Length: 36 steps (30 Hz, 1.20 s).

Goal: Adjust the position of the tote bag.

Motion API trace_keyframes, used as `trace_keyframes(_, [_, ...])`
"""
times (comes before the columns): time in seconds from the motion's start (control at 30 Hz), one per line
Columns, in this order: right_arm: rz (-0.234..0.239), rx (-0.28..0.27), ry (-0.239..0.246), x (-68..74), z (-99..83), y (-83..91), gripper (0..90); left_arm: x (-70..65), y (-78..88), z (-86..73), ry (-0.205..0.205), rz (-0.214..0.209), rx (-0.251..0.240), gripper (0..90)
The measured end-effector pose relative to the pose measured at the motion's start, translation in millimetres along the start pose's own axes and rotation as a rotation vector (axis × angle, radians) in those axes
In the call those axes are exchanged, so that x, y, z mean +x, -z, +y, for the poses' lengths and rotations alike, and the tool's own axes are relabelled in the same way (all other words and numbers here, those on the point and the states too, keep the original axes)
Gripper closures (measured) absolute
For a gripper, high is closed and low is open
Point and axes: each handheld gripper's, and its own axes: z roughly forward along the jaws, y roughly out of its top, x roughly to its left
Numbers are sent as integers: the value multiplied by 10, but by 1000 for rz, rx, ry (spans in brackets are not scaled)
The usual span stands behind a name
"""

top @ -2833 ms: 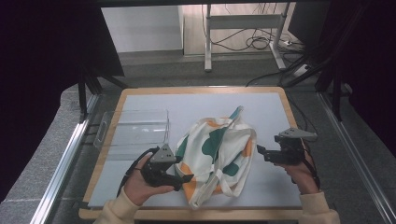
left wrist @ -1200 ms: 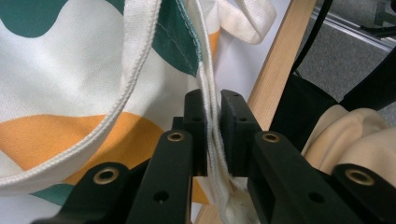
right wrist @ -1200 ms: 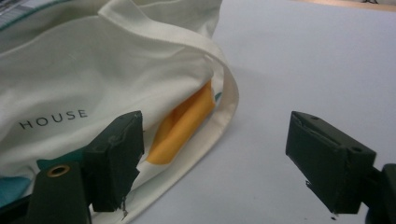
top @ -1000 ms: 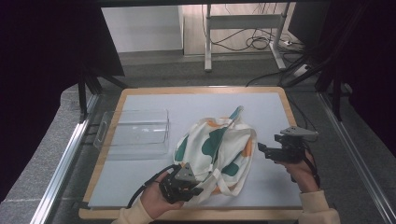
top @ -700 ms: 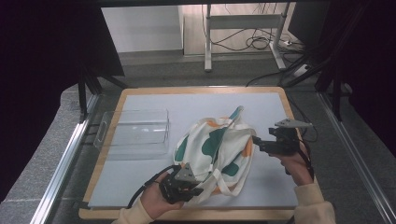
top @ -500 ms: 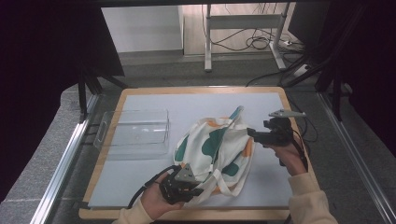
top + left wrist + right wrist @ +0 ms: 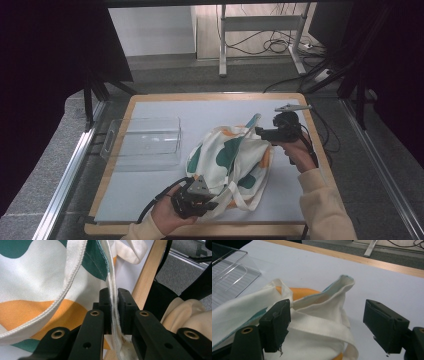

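Left gripper (image 7: 212, 204) at the near edge of the table (image 7: 165, 111), clamped tight on the hem of the bag (image 7: 227, 159), two cloth layers pinched between the pads (image 7: 106, 306). Right gripper (image 7: 260, 131) at the bag's far right corner, jaws spread wide with that raised corner and a strap between them, pads (image 7: 275, 320) not pressing. Bag crumpled mid-table on the white mat, near a clear tray (image 7: 145, 142) to its left.
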Motion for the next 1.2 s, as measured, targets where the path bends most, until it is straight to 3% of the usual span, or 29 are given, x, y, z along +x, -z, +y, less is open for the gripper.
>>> trace_keyframes(0.37, [-3, 15, -27, 0, 184, -131, 211, -7, -9, -7, 11, -4, -10, 832])
trace_keyframes(0.67, [-34, 69, -53, -43, 250, -317, 202, -12, -10, -7, 11, -5, -7, 832])
trace_keyframes(0.9, [-31, 113, -110, -86, 284, -476, 208, -11, -14, -10, 11, -6, -7, 832])
trace_keyframes(1.03, [-28, 132, -171, -115, 280, -579, 207, -7, -16, -12, 11, -8, -8, 833])
trace_keyframes(1.2, [-42, 158, -178, -106, 286, -652, 224, 3, -16, -15, 8, -10, -8, 833])
